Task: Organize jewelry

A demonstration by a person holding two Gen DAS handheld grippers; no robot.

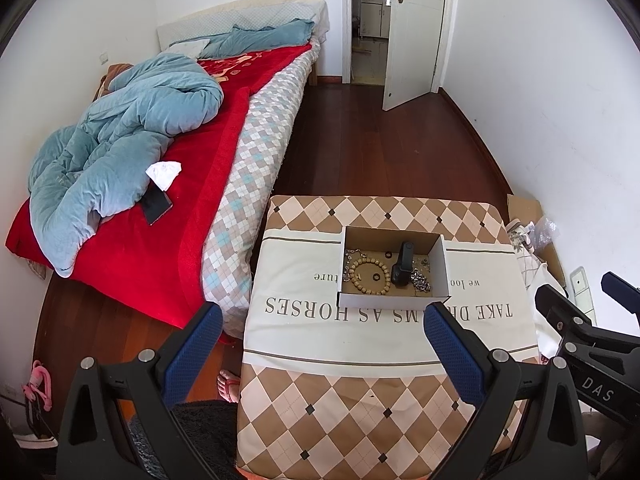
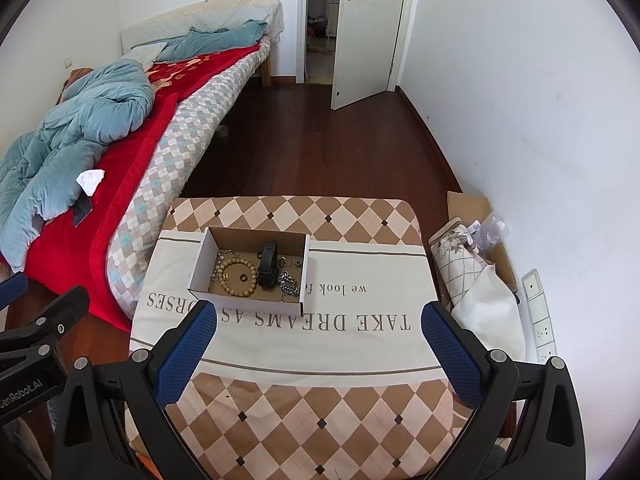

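Note:
An open cardboard box (image 1: 438,272) (image 2: 202,264) sits on a cloth-covered table (image 1: 360,392) (image 2: 360,320). In the box lie a wooden bead bracelet (image 1: 370,276) (image 2: 236,276), a black smart band (image 1: 402,266) (image 2: 268,266), a silver chain (image 1: 420,280) (image 2: 290,282) and small pieces. My left gripper (image 1: 322,322) is open and empty, held above the table's near side, short of the box. My right gripper (image 2: 318,322) is open and empty, also short of the box. The right gripper shows at the edge of the left wrist view (image 1: 576,304).
A bed (image 1: 168,152) (image 2: 120,140) with a red blanket and blue quilt stands left of the table. A phone (image 1: 156,206) lies on the bed. Cardboard and bags (image 2: 476,248) lie by the right wall. A power strip (image 2: 540,316) lies on the floor. An open door (image 2: 368,28) stands beyond.

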